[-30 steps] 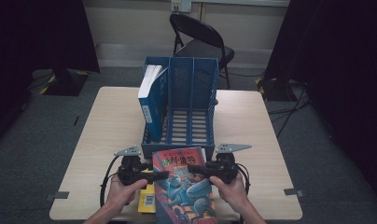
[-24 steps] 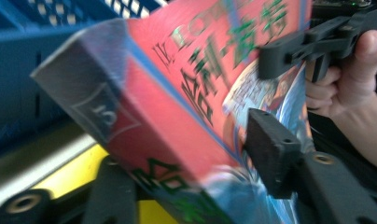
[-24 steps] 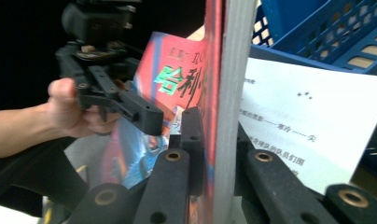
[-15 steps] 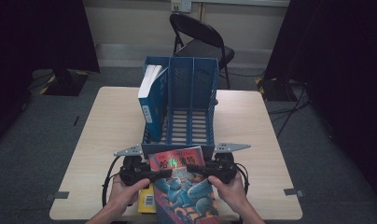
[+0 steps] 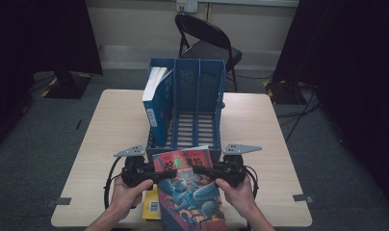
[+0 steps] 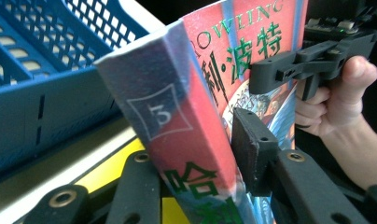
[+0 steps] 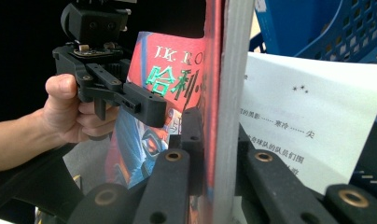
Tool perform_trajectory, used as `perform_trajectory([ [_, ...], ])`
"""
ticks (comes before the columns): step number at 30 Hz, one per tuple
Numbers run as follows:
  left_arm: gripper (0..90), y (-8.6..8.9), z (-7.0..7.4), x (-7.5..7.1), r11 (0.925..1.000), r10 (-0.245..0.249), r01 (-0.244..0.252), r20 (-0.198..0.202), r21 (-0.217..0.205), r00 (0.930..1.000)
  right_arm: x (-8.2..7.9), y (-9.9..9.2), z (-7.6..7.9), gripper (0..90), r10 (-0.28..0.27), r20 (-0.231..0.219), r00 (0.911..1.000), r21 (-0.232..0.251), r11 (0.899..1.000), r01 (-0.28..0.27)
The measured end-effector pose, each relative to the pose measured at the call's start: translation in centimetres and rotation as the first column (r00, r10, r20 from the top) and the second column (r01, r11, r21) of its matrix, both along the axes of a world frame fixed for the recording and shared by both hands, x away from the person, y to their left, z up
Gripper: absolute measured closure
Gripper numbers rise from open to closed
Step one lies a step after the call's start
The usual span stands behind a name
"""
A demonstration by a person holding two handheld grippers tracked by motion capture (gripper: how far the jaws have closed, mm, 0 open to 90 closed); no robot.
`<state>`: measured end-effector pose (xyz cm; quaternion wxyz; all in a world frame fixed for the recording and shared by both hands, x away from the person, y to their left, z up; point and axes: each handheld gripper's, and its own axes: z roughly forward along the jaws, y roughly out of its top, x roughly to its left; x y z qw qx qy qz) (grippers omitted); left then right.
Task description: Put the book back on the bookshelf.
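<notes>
The book (image 5: 190, 190), cover up and tilted, runs lengthwise near to far, top edge toward the blue rack (image 5: 188, 108); the left gripper (image 5: 156, 175) has just closed its jaws on the spine, and the right gripper (image 5: 207, 171) pinches the opposite edge.

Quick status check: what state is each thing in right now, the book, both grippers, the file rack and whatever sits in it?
Red book: lifted off the table, gripped at both side edges.
Left gripper: jaws just closing on the spine edge.
Right gripper: shut on the page edge.
Blue file rack: upright; middle and right slots empty.
Blue-covered book: standing in the left slot.
Yellow book: flat on the table.
</notes>
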<state>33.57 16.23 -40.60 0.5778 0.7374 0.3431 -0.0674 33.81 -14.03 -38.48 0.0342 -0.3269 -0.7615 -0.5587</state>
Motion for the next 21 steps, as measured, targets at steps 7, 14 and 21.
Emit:
perform_trajectory([
  [7, 66.4, 0.2, 0.7, 0.1, 0.9995, 0.023, -0.023, 0.009, -0.022, 0.9997, 0.3, 0.1, 0.7, 83.0, -0.002, 0.024, 0.9997, 0.019, 1.0, 0.002],
  [14, 67.9, 0.4, 1.2, 0.2, 0.9992, 0.02, -0.019, 0.015, -0.036, 0.9997, 0.4, 0.2, 1.1, 83.0, 0.0, 0.035, 0.9994, 0.029, 1.0, -0.001],
  [21, 68.7, 0.3, 2.7, 0.6, 0.9995, 0.023, -0.023, 0.034, -0.023, 0.9991, 0.7, 0.2, 2.1, 82.9, -0.004, 0.066, 0.9978, 0.037, 0.999, 0.002],
])
